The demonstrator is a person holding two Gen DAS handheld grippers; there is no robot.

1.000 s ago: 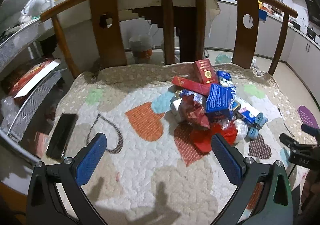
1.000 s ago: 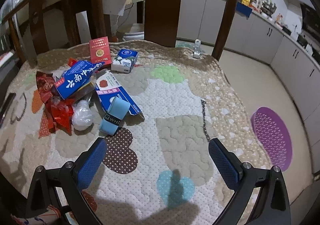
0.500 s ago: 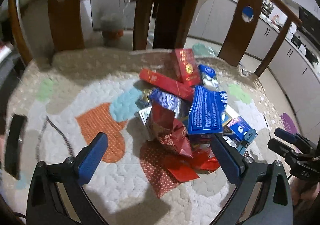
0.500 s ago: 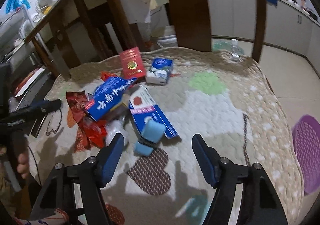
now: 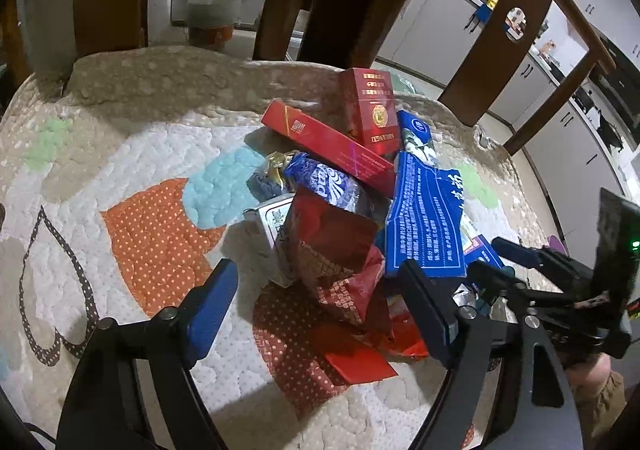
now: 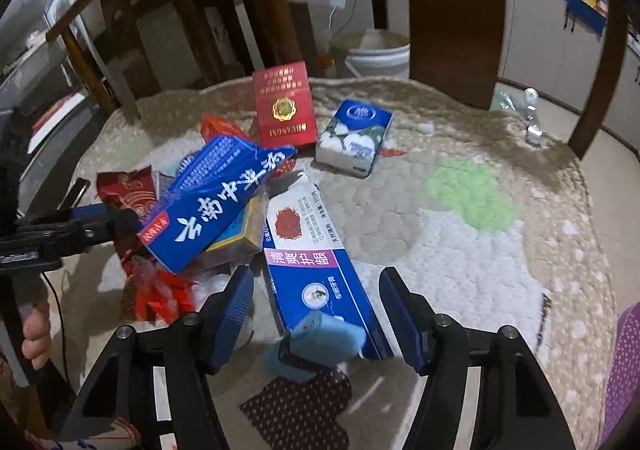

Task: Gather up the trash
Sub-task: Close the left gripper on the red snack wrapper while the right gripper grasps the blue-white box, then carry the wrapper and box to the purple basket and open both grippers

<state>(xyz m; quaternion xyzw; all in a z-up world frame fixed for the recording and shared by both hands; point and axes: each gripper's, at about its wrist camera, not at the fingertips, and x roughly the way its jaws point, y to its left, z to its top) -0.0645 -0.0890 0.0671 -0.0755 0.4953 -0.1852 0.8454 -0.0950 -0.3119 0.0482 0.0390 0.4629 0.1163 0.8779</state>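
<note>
Only right wrist view shows blue roll (image 6: 316, 344), low centre between parted, empty right gripper (image 6: 316, 314); left gripper (image 5: 316, 306) parted, straddling red wrapper (image 5: 340, 262).

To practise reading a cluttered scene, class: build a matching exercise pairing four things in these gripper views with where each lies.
Things:
1. dark red cigarette pack with gold emblem
2. pale blue roll
3. crumpled red foil wrapper
4. white-and-blue tissue pack

Places:
A. between the left gripper fingers
B. between the right gripper fingers
C. far edge of the pile
D. apart, right of the red pack

Pairs: 1-C, 2-B, 3-A, 4-D
</note>
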